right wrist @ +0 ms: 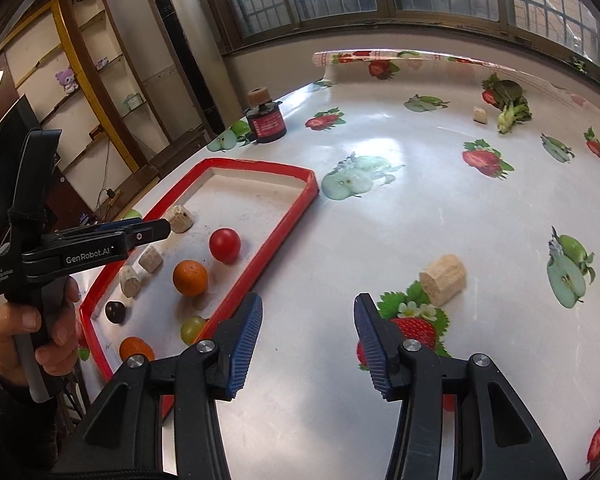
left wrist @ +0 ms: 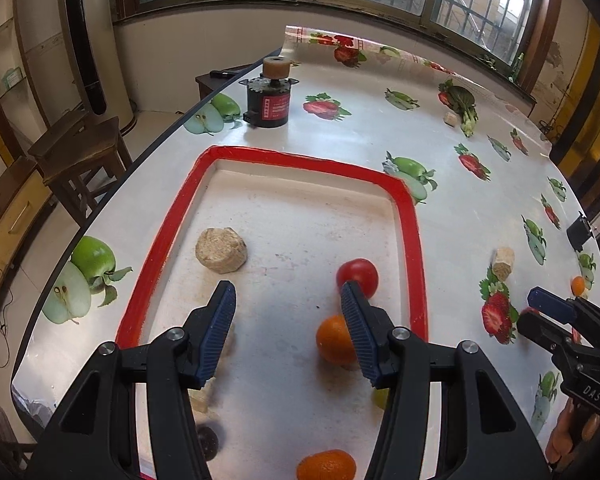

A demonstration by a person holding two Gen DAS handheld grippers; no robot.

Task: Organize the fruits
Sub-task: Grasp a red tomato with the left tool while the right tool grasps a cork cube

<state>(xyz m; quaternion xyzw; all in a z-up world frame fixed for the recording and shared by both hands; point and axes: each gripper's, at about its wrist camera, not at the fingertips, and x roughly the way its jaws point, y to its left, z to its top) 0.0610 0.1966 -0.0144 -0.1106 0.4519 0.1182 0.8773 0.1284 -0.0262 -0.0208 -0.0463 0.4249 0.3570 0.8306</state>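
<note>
Your left hand-held gripper hangs wide and empty over the red-rimmed tray; your right hand-held gripper is also spread wide, holding nothing, above the bench. The tray already holds a tomato, two oranges, a green grape and a dark fruit. No real fruit shows left on the bench, so you look nearly done.

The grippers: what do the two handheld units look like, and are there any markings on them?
Both are matte black plastic frames with silver pivot bolts and blue ribbed pads. The left gripper carries white "GenRobot.AI" and "Data Acquisition System" lettering on its side in the right wrist view; the right gripper shows "DAS" on its body in the left wrist view. The bare hand grips a grey-edged handle above a dark sleeve.
</note>
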